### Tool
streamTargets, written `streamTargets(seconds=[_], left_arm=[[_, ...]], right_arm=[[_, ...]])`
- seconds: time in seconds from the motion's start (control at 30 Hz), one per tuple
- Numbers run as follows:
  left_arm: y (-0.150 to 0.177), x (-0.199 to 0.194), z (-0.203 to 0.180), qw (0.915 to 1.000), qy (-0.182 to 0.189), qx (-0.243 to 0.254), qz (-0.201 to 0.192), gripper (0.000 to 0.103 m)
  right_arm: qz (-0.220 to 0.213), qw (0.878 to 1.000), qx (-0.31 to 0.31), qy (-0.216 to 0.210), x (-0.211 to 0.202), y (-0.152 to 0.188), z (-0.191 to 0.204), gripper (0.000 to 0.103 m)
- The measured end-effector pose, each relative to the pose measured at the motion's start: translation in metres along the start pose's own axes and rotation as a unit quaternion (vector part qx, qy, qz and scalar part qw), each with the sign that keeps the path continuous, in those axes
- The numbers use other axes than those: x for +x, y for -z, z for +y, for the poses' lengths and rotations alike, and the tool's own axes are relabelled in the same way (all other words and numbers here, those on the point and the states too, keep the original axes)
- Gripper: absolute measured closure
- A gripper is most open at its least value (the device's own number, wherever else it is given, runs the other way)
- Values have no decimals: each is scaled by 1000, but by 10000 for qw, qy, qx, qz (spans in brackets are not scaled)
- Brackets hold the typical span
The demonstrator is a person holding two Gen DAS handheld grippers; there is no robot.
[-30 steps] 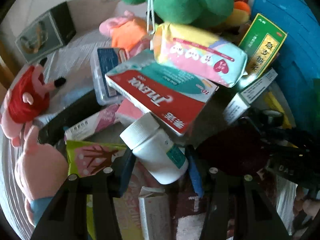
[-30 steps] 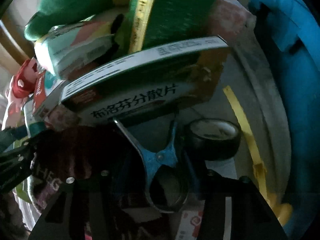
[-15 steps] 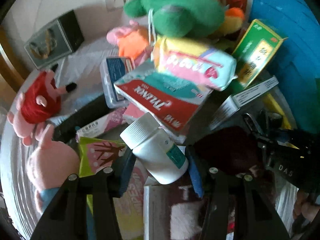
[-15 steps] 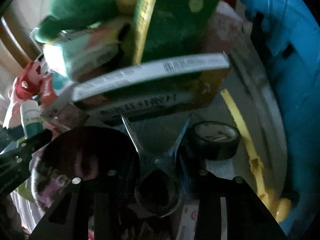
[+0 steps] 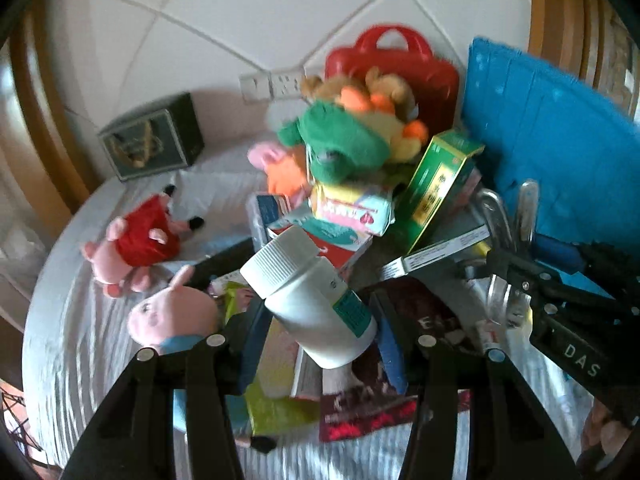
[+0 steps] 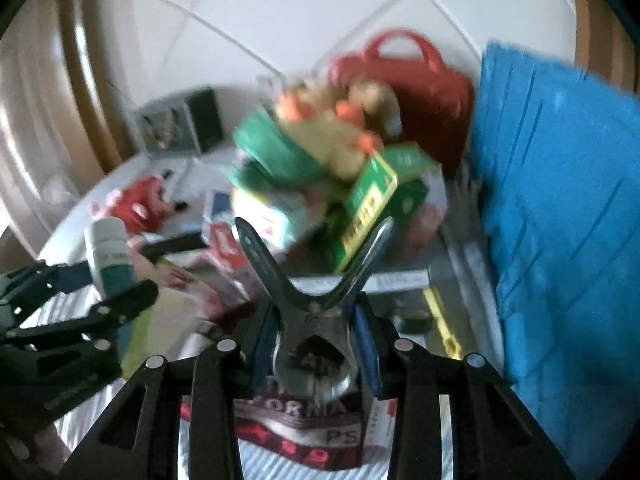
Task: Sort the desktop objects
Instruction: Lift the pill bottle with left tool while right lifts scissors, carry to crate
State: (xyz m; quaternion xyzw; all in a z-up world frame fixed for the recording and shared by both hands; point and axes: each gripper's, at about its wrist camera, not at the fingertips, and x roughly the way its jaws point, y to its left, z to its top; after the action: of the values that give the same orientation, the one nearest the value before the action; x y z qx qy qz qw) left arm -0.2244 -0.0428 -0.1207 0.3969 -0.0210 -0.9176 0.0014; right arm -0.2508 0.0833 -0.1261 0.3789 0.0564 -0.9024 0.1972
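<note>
My left gripper (image 5: 318, 332) is shut on a white pill bottle (image 5: 308, 300) with a ribbed cap and teal label, held tilted above the clutter. It also shows in the right wrist view (image 6: 110, 258). My right gripper (image 6: 314, 332) is shut on a metal spring clamp (image 6: 312, 300) whose two arms splay upward; the clamp also shows in the left wrist view (image 5: 506, 232). Below lies a pile: a green medicine box (image 5: 438, 184), a red and white box (image 5: 340, 246), a tissue pack (image 5: 350, 208) and a green plush toy (image 5: 340, 148).
A blue crate (image 5: 560, 140) stands at the right, a red case (image 5: 400, 68) behind the pile. Pink pig plush toys (image 5: 136, 240) (image 5: 172, 314) lie on the left of the white table (image 5: 68, 320). A dark box (image 5: 152, 142) sits at the back. A dark red magazine (image 6: 304, 428) lies below.
Both grippers have risen from the pile, the left with the white bottle and the right with the metal clamp. The wall and the red case have come into view.
</note>
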Motion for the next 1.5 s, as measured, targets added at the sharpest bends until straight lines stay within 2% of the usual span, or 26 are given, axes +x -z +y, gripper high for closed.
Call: streamTargets(seconds=[0.13,0.4,0.7,0.9,1.03,1.17,1.3,1.37,1.5], left_arm=[[7,-38,-4,9994,-196,-96,-268,54],[26,-103,-7,9971,-263,-92,-712,54],[42,-162,-4,9923,98,-47,-1232,54],[43,-198,-22,9866,430,91,-1570,54],[39,-221,-50,9809,608,243,-1831,54],[30,-238,-99,9737,807,444,-2083,54],[18,-246,-157,9678,971,585,-2246,54],[8,-244,-198,9653,1064,623,-2300,54],[-9,-234,-272,9642,1020,655,-2359,54]], right_arm=[[-453,9984,-294,-156,-42,-2,21,66],[-919,9942,-533,-178,-110,3,40,66],[-1346,9885,-581,382,-183,17,63,67],[-1664,9822,-510,700,-236,22,61,67],[-1965,9760,-368,863,-273,23,42,67],[-2244,9682,-248,1080,-305,23,9,67],[-2440,9603,-126,1347,-331,22,-48,67],[-2503,9570,-96,1466,-340,21,-78,67],[-2511,9530,-110,1694,-350,21,-156,67]])
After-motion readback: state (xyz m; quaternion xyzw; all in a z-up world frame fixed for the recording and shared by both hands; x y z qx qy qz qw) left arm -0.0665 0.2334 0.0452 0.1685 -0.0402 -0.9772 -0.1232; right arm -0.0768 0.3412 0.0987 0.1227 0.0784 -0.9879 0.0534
